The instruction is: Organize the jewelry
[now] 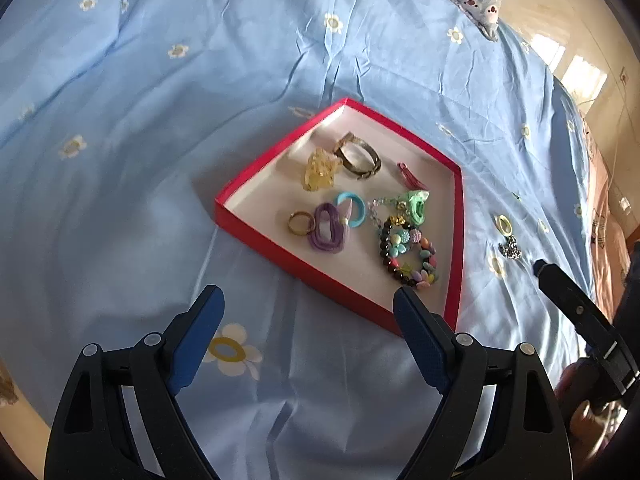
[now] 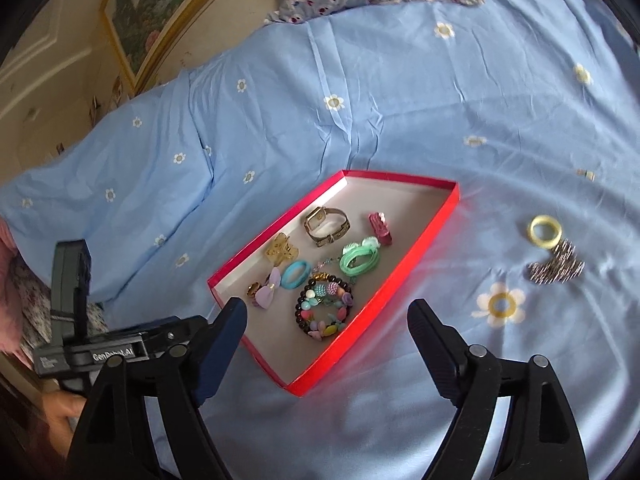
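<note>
Two pieces lie outside the red box (image 2: 416, 240): a yellow ring (image 2: 545, 233) and, touching it, what looks like a sparkly clip (image 2: 557, 269), both right of the box and nearer the right tongs (image 2: 327, 316). Both those and the left tongs (image 1: 308, 300) gape wide, empty.

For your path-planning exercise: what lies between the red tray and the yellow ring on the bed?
Only bare blue bedsheet separates the red tray from the yellow ring, seen best in the right wrist view.

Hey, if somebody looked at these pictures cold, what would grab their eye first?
The red tray in the middle of the blue flowered bedsheet, filled with colourful jewelry such as a beaded bracelet. To its right, on the sheet, lie a yellow ring and a sparkly hair clip, still outside the tray.
</note>
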Tool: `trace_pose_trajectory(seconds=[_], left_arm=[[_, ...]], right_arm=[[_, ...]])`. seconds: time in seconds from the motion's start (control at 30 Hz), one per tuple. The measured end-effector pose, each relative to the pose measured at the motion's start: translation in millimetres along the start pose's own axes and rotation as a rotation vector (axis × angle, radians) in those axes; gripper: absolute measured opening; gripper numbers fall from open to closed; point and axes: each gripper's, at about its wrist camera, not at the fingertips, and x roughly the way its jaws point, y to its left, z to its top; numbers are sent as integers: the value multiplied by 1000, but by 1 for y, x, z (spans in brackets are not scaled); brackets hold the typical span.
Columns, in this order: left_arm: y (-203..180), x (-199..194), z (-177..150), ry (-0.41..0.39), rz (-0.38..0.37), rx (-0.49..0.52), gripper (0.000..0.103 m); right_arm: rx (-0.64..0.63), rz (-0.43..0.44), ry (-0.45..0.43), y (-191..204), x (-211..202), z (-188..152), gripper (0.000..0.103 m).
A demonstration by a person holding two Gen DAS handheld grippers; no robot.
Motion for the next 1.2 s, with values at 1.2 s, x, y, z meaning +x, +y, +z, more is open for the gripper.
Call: trace_pose_trajectory(seconds=[1.2], left_arm=[[-24, -24, -45, -185, 224, 184, 103]], right_arm=[[-232, -103, -26, 16, -9, -46, 103]])
